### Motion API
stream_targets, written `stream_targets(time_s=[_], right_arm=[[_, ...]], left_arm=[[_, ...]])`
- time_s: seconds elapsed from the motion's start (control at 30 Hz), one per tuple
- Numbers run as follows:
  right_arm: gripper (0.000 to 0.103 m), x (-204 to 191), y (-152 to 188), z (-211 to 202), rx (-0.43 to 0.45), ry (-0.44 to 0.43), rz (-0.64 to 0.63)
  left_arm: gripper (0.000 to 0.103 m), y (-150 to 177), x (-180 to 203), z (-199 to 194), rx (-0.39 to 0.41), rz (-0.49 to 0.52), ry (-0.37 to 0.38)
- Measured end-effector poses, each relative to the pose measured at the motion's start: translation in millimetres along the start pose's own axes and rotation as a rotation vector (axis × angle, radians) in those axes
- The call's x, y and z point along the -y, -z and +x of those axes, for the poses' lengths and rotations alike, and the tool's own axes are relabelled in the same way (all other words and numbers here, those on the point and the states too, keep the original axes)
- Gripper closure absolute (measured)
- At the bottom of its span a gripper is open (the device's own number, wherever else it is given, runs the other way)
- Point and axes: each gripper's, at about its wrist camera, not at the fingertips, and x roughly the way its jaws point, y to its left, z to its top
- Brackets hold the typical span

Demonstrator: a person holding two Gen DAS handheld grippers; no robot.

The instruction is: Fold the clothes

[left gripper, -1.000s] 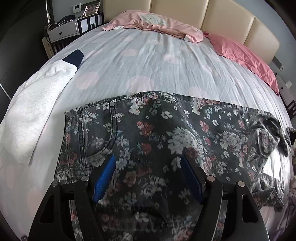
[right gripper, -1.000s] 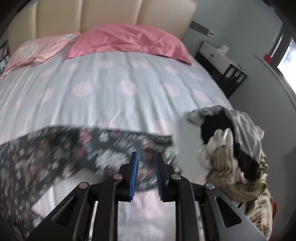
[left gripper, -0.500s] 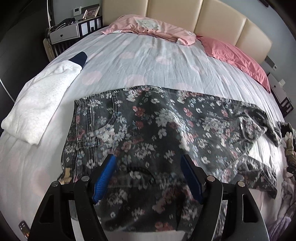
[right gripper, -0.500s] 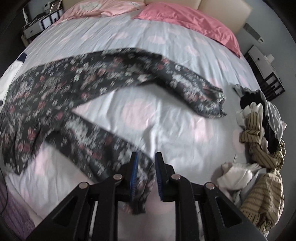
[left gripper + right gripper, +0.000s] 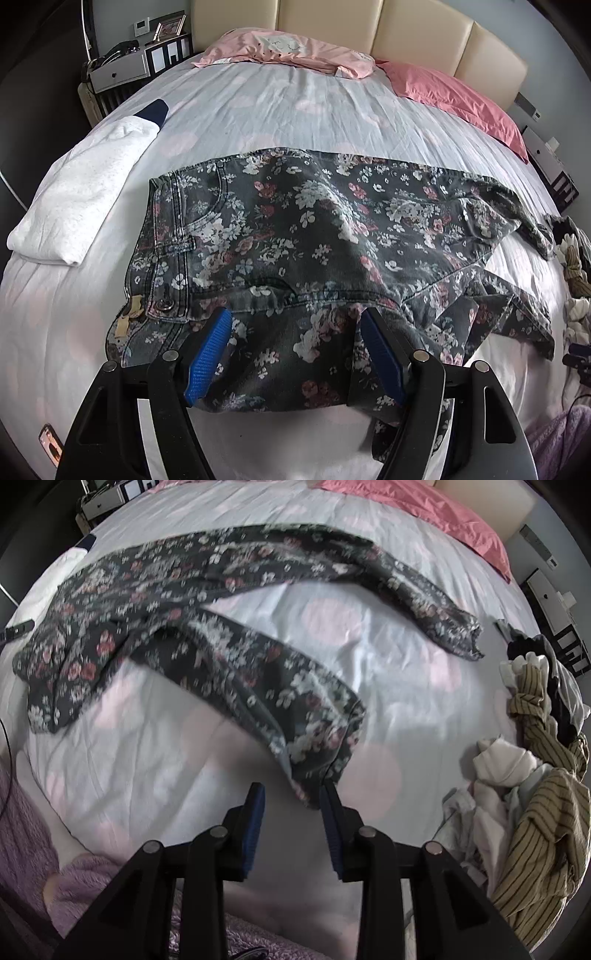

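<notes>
Floral jeans (image 5: 317, 229) lie spread across the bed (image 5: 258, 99), waistband toward your left hand, legs running off to your right, so the long axis goes side to side in front of you. Your left gripper (image 5: 295, 354) hangs over the seat of the jeans with its jaws wide apart, cloth beneath them but nothing pinched. On the right wrist view, your right gripper (image 5: 290, 827) has just been opening, and the hem of the near leg (image 5: 314, 738) slips out beside the right-hand finger; the pads no longer press on it. The far leg (image 5: 424, 602) splays away toward the pillow (image 5: 424, 513), well apart from the near one. Right hand is nearer both hems, so bringing the legs together looks like its job.
</notes>
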Motion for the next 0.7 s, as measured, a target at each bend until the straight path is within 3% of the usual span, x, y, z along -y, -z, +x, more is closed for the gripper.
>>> stream_targets(time_s=[0.17, 0.37, 0.4, 0.47, 0.53, 0.7], right_arm=[[0.072, -6.4, -9.2, 23.3, -0.046, 0.012, 0.008], [0.074, -4.7, -24.1, 44.8, -0.074, 0.053, 0.05], [0.075, -3.7, -25.0, 48.7, -0.08, 0.055, 0.055], [0.095, -1.1, -25.9, 53.3, -0.089, 0.061, 0.066], [0.098, 2.6, -26.4, 47.9, -0.066, 0.059, 0.081], [0.099, 14.7, -26.5, 18.4, 0.014, 0.034, 0.117]], left_arm=[[0.03, 2.9, -17.7, -1.1, -0.002, -0.067, -0.012], [0.03, 16.9, -94.3, -9.1, -0.017, -0.391, 0.022], [0.03, 21.2, -107.7, -6.8, -0.034, -0.451, 0.017], [0.03, 30.6, -129.6, -1.1, -0.074, -0.557, -0.026], [0.03, 38.0, -143.5, 5.3, -0.111, -0.632, -0.048], [0.03, 42.5, -142.4, 24.0, -0.184, -0.653, -0.015]])
